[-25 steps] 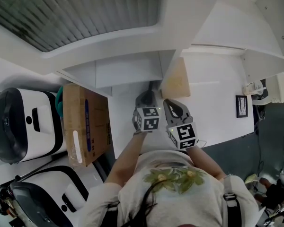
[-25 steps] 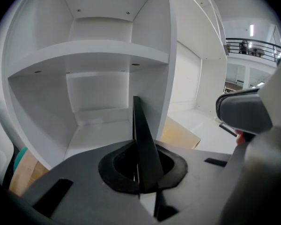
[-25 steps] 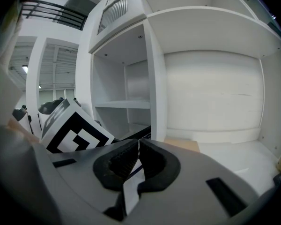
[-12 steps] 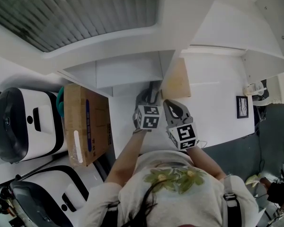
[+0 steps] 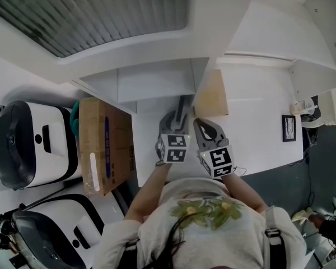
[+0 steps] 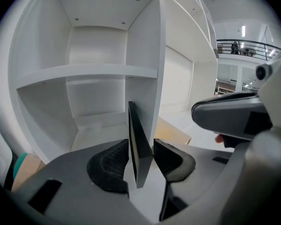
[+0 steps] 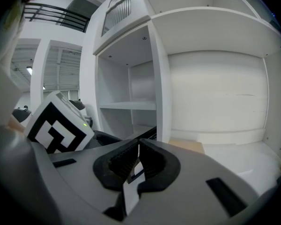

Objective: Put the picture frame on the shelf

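Note:
The picture frame [image 6: 136, 149] is a thin dark panel seen edge-on, standing upright on the floor of the white shelf unit's [image 6: 84, 71] lower compartment, close against the vertical divider [image 6: 152, 78]. My left gripper [image 6: 140, 161] straddles it and its jaws are opening, with a slim gap between each pad and the frame. The head view shows the frame [image 5: 183, 106] just ahead of the left gripper [image 5: 176, 117]. Right beside it, my right gripper [image 5: 204, 129] is shut [image 7: 137, 161]; a thin white strip shows in its slit, and I cannot tell what it is.
A tan board [image 5: 211, 97] lies in the compartment right of the divider. A small black-framed picture [image 5: 288, 128] sits further right. A cardboard box [image 5: 103, 147] and two white-and-black machines [image 5: 22, 150] stand to the left.
The left gripper's jaws have come apart from the frame, which stays standing by the divider. Both grippers have hardly moved.

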Demonstrator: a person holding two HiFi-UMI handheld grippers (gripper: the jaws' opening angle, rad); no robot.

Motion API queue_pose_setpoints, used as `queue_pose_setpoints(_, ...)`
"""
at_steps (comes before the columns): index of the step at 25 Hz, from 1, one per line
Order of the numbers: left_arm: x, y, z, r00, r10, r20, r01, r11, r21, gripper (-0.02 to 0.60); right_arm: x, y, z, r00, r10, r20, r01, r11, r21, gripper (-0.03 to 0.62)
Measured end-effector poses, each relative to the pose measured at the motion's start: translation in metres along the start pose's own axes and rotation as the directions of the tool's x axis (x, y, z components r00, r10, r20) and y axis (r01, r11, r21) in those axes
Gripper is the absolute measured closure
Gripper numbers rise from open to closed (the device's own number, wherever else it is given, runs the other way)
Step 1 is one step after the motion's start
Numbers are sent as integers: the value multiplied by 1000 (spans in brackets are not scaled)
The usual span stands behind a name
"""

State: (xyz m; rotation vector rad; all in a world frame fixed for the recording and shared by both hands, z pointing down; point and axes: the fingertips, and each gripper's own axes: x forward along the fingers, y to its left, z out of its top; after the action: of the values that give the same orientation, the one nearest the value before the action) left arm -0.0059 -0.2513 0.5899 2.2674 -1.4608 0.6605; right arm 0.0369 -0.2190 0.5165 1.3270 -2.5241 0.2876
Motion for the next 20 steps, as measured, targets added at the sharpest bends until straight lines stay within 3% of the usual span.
queue_pose_setpoints(5,-15,-1,-10,1000,-2,15,2,1000,-2,418,-2,3,2,1000,5,3,-5,1000,-8,562)
queue_pose_setpoints(9,-21,-2,-15,1000,-1,26,2,1000,-3,486,-4,5,1,1000,8,4,-8,1000,-13,562)
queue_pose_setpoints(20,-17,-3,-18,1000,-11,10,11,1000,-8,491,-10,7,1,1000,11,8,-11,1000,-13,562)
